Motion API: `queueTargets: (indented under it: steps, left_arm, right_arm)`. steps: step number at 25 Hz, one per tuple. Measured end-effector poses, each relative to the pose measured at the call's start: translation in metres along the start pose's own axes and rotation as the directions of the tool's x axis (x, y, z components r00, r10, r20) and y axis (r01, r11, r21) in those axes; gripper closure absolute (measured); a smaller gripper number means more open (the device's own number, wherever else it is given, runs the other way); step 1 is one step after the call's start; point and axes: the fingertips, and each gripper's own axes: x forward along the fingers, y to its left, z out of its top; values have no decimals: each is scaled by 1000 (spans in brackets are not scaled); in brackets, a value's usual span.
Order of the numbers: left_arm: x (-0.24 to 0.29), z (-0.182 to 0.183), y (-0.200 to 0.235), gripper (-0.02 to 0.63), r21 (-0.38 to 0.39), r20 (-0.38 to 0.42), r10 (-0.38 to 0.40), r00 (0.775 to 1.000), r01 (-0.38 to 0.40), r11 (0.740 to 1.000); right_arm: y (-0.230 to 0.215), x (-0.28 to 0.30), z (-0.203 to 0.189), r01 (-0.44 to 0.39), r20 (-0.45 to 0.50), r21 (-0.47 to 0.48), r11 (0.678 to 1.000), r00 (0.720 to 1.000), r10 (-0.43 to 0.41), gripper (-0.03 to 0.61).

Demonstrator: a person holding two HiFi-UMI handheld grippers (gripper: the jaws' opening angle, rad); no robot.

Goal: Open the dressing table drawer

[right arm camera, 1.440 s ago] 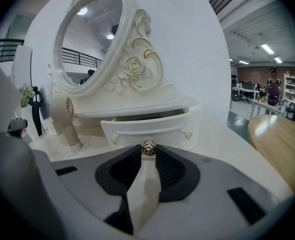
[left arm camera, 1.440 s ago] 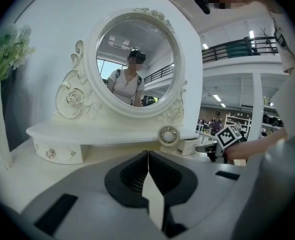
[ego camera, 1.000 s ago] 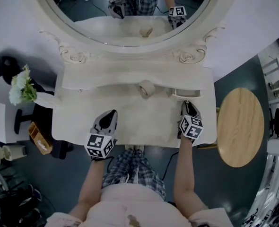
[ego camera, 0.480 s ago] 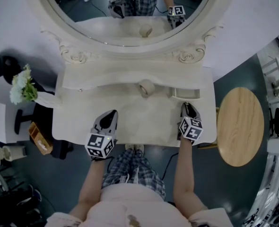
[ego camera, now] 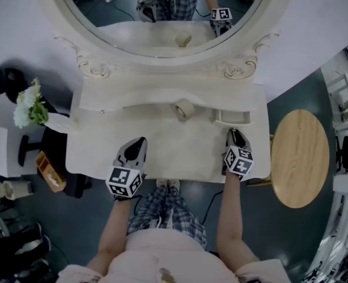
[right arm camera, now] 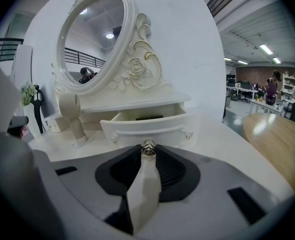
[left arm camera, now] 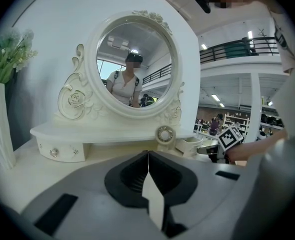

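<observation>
The drawer (right arm camera: pixel 147 126) sits right of centre in the head view, under the dressing table's (ego camera: pixel 162 158) raised shelf, and is pulled partly out, its dark inside showing. Compared with a second ago it stands where it did and neither hand has shifted, so the pull looks paused or finished, with the drawer open only part way. Its knob (right arm camera: pixel 148 147) is pinched between the narrow jaw tips of the right gripper (right arm camera: pixel 148 153). At lower left, the left gripper (left arm camera: pixel 147 156) hovers over the tabletop, jaws together and empty, well apart from the drawer.
</observation>
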Motion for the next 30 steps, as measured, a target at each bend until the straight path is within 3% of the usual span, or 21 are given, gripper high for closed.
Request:
queueTargets:
  steps: [19, 26, 30]
  left_arm:
    - [-6, 3, 0, 586, 3, 8, 0, 1000, 0, 1000]
    - [-6, 12, 1, 586, 3, 28, -1, 1000, 1, 1000]
    - [-6, 27, 4, 586, 10, 59, 1, 998, -2, 1000]
  right_arm:
    - [1, -6, -2, -11, 9, 10, 1000, 1000, 11, 460]
    - [11, -19, 12, -78, 76, 53, 996, 994, 74, 238]
    - [15, -34, 20, -100, 117, 67, 993, 989, 91, 202]
